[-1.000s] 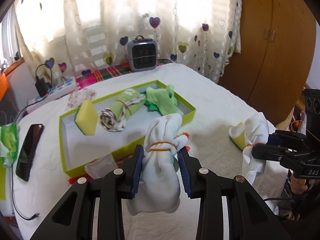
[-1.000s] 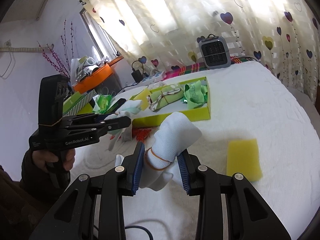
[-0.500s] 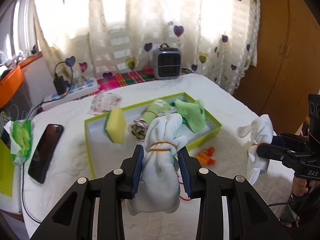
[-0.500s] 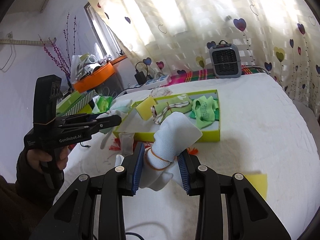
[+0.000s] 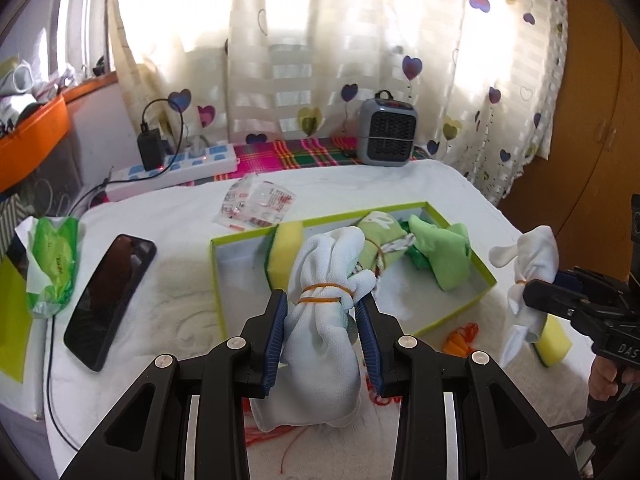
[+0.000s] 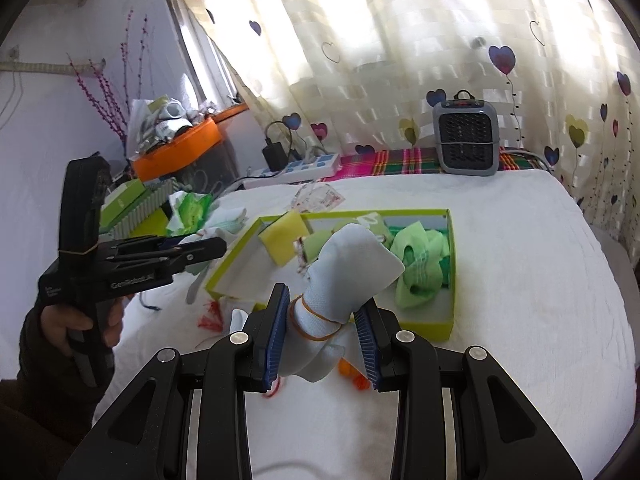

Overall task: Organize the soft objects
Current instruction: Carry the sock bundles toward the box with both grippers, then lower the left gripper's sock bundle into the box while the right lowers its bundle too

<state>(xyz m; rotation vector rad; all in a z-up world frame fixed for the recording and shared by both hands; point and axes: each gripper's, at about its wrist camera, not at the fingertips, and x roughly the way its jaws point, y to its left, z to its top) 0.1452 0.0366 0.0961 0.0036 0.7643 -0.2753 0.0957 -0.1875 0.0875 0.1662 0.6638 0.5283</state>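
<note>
My left gripper (image 5: pixel 322 312) is shut on a white sock bundle (image 5: pixel 320 332) tied with an orange rubber band, held just in front of the green-edged box (image 5: pixel 486 276). My right gripper (image 6: pixel 323 312) is shut on a second white sock bundle (image 6: pixel 348 268), also banded, near the box (image 6: pixel 440 326) front edge. Each gripper shows in the other's view: the right gripper (image 5: pixel 528 300) at the right, the left gripper (image 6: pixel 218 246) at the left. Inside the box lie a yellow sponge (image 5: pixel 282 252), a rolled green bundle (image 5: pixel 376 236) and a green cloth (image 5: pixel 444 256).
A yellow sponge (image 5: pixel 554 340) and orange rubber bands (image 5: pixel 460 338) lie on the white bed outside the box. A black phone (image 5: pixel 110 296), a green packet (image 5: pixel 54 264), a power strip (image 5: pixel 176 168) and a grey heater (image 5: pixel 386 134) stand around. A wooden wardrobe (image 5: pixel 592 120) is at right.
Both grippers have moved across the bed with their sock bundles, so the box now sits closer and more centred ahead of them. Neither grip has altered.
</note>
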